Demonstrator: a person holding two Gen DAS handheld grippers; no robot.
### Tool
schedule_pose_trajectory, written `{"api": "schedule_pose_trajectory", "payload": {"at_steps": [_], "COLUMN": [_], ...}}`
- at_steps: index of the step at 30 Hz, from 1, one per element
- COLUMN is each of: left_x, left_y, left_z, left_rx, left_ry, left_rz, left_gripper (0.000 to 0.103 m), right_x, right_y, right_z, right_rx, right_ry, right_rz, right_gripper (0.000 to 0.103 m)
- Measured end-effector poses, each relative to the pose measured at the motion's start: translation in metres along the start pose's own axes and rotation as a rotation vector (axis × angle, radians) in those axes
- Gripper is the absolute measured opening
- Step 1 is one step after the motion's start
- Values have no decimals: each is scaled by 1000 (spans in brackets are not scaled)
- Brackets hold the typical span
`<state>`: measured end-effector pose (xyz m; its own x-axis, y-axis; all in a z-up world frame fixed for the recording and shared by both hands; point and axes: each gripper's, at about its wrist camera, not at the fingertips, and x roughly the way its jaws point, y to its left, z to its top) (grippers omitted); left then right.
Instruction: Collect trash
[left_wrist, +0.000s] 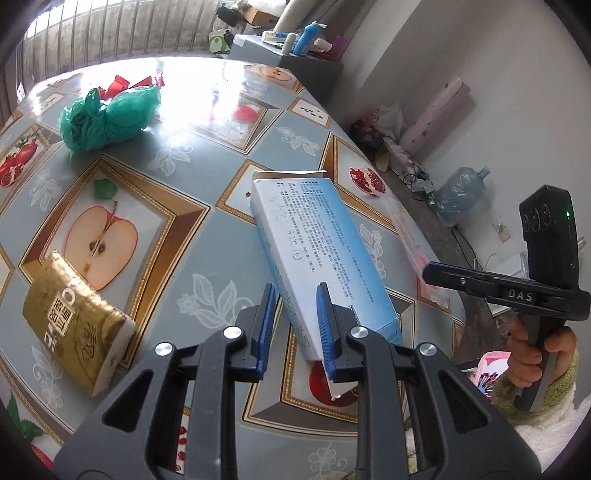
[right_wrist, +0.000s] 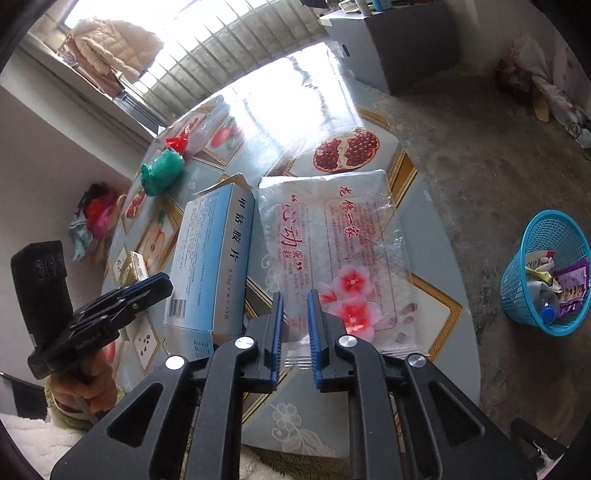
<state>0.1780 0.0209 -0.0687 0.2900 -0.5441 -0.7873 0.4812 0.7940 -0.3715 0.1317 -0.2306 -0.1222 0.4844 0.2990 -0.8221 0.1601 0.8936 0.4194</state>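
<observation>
Left on the tabletop: a gold pack, a green bag and red wrappers. The left gripper has its fingers pinching the blue box; the right gripper nips the edge of the clear wrapper. On the floor to the right, the basket already holds some trash, so collecting looks partway done

Your left gripper is black moulded plastic with triangular cut-outs in its linkage arms; four round silver pivot screws cap the joints; its two fingers carry ribbed blue pads; your right gripper is built the same, its body stamped "DAS" in raised letters; a black block with three round dimples and a green light tops it; your sleeves are fuzzy green fleece.
</observation>
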Motion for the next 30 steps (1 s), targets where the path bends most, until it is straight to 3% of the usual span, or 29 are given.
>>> {"api": "schedule_pose_trajectory", "payload": {"at_steps": [2,3,9,13,17,23,30], "left_x": [-1,-2,-2,4,7,7,6], "left_y": [0,0,-3,-6,-9,-12,-16], "left_z": [2,3,7,9,11,14,16], "left_rx": [-5,-2,4,9,12,19,28], "left_ry": [-6,-11,-16,-7,-3,-9,-12], "left_rz": [4,9,17,21,28,44,59], "left_gripper": [27,28,29,29,29,37,46], "right_x": [-11,-16,-34,-23,-7,5,10], "right_y": [-2,-2,-20,-32,-27,-20,-18], "right_z": [-1,-1,3,4,4,2,-1], "right_rx": [-3,-8,19,34,4,-32,-48], "right_ry": [-29,-47,-117,-111,-98,-87,-83], "right_rz": [11,9,-91,-187,-208,-217,-216], "right_gripper": [41,42,44,44,43,26,14]}}
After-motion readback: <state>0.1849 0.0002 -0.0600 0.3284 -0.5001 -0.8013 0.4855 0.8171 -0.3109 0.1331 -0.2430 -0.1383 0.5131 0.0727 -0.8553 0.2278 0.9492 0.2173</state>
